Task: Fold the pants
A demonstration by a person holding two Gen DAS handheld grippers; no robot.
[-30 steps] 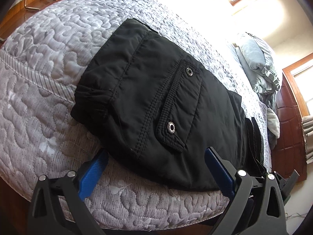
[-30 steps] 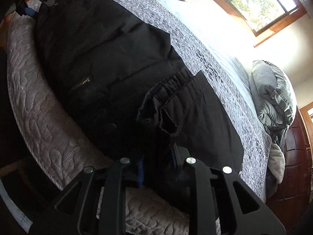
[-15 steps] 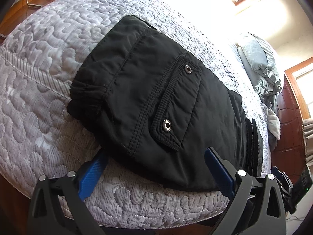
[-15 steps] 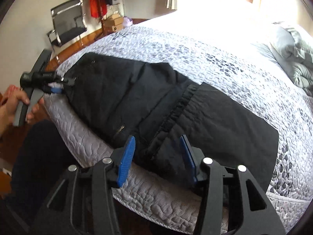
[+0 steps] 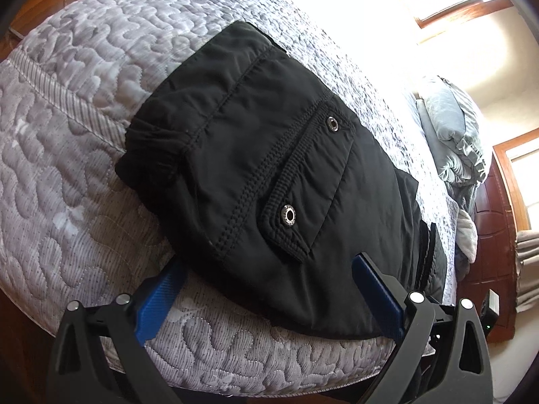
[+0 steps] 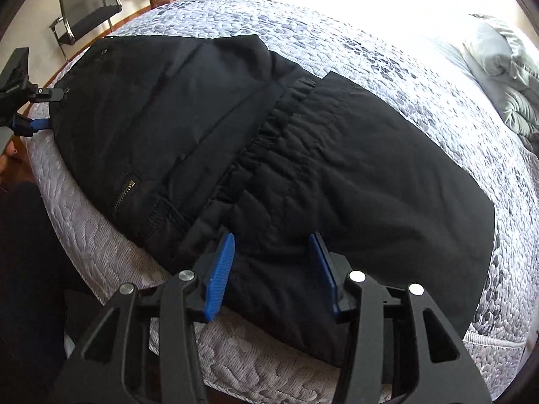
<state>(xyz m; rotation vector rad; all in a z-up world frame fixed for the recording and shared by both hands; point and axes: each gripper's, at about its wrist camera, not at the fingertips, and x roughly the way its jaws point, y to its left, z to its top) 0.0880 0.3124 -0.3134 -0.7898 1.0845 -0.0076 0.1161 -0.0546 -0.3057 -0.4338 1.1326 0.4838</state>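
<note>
Black pants (image 5: 269,175) lie on the grey quilted bed (image 5: 67,155), with the leg part laid over the waist part (image 6: 353,175). A snap pocket flap (image 5: 303,181) shows in the left wrist view. My left gripper (image 5: 269,279) is open, its blue fingers on either side of the pants' near edge, holding nothing. It also shows far left in the right wrist view (image 6: 33,114). My right gripper (image 6: 273,259) is open over the near edge of the folded part by the gathered cuff (image 6: 249,161), holding nothing.
The bed's near edge (image 6: 235,360) drops off just below both grippers. Grey pillows (image 6: 505,77) lie at the head of the bed. A black chair (image 6: 87,10) stands beyond the far corner. A dark wooden headboard (image 5: 488,269) is at right.
My right gripper let go of the pants fabric, opened, and drew back to the near edge. The left gripper stayed open and barely moved.
</note>
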